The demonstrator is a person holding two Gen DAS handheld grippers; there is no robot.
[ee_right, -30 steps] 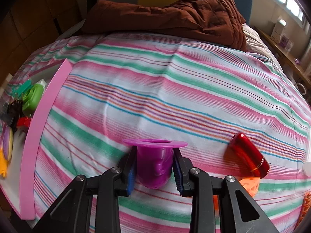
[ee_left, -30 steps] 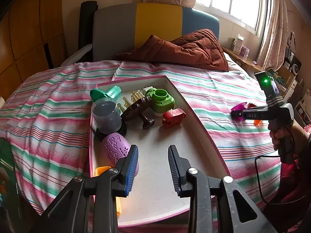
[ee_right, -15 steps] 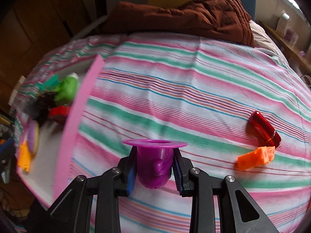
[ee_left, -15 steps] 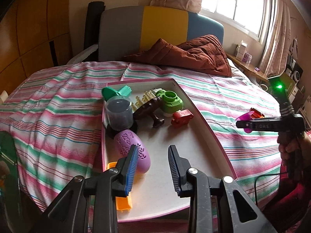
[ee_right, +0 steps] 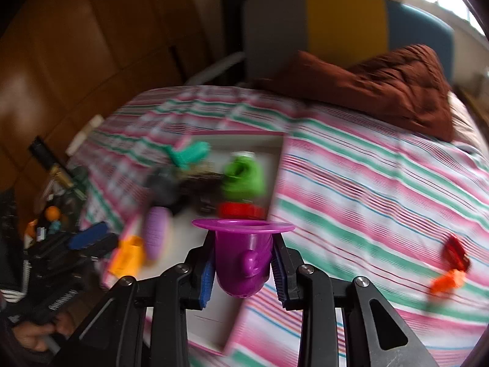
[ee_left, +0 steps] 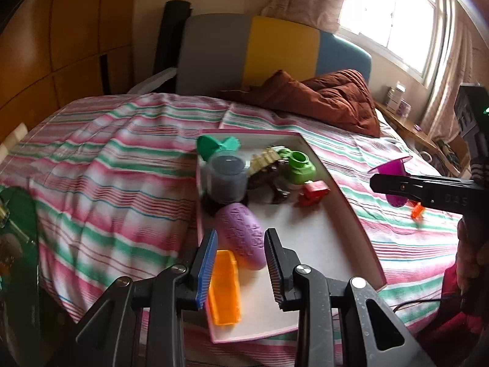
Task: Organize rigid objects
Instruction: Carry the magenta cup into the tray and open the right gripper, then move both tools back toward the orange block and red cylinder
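Note:
My right gripper [ee_right: 243,270] is shut on a purple flanged cup [ee_right: 244,257] and holds it in the air near the right rim of the pink-edged white tray [ee_right: 276,165]. The cup also shows in the left wrist view [ee_left: 394,171], right of the tray [ee_left: 339,195]. The tray holds a purple oval case [ee_left: 241,234], an orange piece [ee_left: 224,287], a grey jar [ee_left: 226,179], a green piece [ee_left: 299,168] and a red block [ee_left: 313,192]. My left gripper [ee_left: 241,263] is open and empty over the tray's near end.
A red cylinder [ee_right: 455,252] and an orange block [ee_right: 447,281] lie on the striped bedspread [ee_right: 382,189] to the right. A brown quilt [ee_left: 330,98] lies at the bed's head. Clutter sits off the bed's left side [ee_right: 52,214].
My right gripper has lifted the purple cup off the bedspread and swung left toward the tray. My left gripper has shifted slightly left and stayed open.

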